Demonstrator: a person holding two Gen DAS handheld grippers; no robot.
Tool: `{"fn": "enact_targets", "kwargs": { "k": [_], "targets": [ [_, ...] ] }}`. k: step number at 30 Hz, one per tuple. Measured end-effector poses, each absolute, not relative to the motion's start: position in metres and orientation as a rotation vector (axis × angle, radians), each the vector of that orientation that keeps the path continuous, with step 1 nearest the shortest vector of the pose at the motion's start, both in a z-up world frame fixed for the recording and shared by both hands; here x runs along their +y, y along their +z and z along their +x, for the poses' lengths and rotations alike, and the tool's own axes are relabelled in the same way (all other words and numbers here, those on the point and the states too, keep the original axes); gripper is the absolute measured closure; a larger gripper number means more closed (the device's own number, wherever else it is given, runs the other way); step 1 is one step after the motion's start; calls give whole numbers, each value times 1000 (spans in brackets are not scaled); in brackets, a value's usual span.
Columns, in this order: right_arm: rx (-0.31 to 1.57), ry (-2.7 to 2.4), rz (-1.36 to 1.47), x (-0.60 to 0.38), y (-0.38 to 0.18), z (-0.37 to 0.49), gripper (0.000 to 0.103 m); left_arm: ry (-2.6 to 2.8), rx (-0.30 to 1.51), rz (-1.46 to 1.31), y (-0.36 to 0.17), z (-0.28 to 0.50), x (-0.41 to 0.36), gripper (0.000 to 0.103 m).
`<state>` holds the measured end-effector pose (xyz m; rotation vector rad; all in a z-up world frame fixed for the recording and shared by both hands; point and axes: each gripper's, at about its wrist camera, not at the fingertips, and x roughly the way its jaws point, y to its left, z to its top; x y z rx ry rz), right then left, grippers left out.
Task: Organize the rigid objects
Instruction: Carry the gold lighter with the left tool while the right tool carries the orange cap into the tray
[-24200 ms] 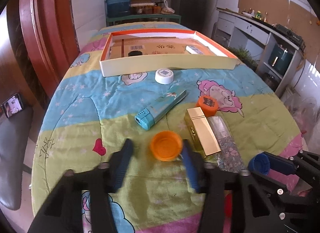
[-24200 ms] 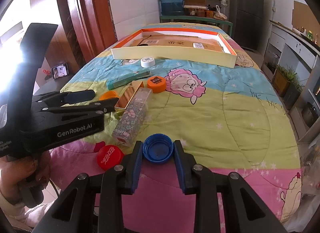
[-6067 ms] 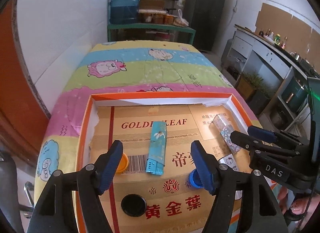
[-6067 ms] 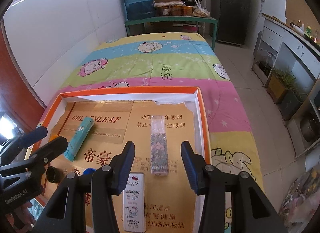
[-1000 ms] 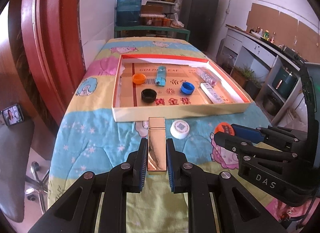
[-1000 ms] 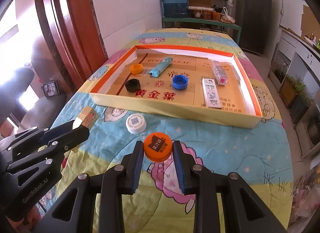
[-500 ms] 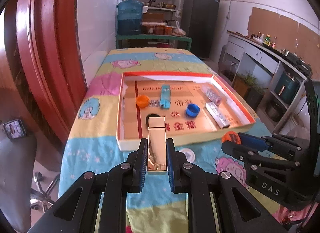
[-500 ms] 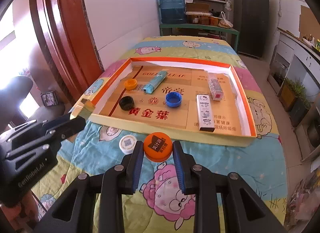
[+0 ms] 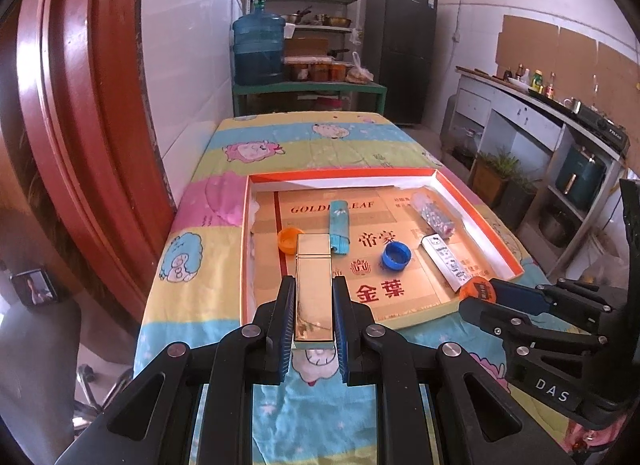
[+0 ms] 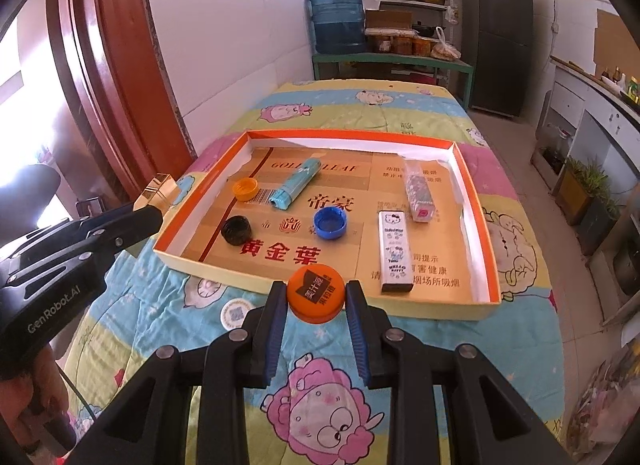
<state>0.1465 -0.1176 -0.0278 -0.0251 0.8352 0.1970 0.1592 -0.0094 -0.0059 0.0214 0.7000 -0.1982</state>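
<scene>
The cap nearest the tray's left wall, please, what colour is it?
Orange cap; right wrist view.

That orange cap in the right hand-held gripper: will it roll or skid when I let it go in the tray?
Held flat in the right hand-held gripper, the orange cap looks squat and wide, so it should probably settle rather than roll. It seems light, rigid plastic. The tray floor looks like smooth printed card, so it may skid slightly.

Blue water jug [image 9: 258,50], dark fridge [image 9: 401,54]
</scene>
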Motion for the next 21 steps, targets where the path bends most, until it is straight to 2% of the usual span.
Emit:
{"fn": "enact_targets", "kwargs": {
  "k": [21],
  "targets": [
    [845,177,4,-133,-33,177,73,-248,756,6,-21,194,-13,85]
  ]
}}
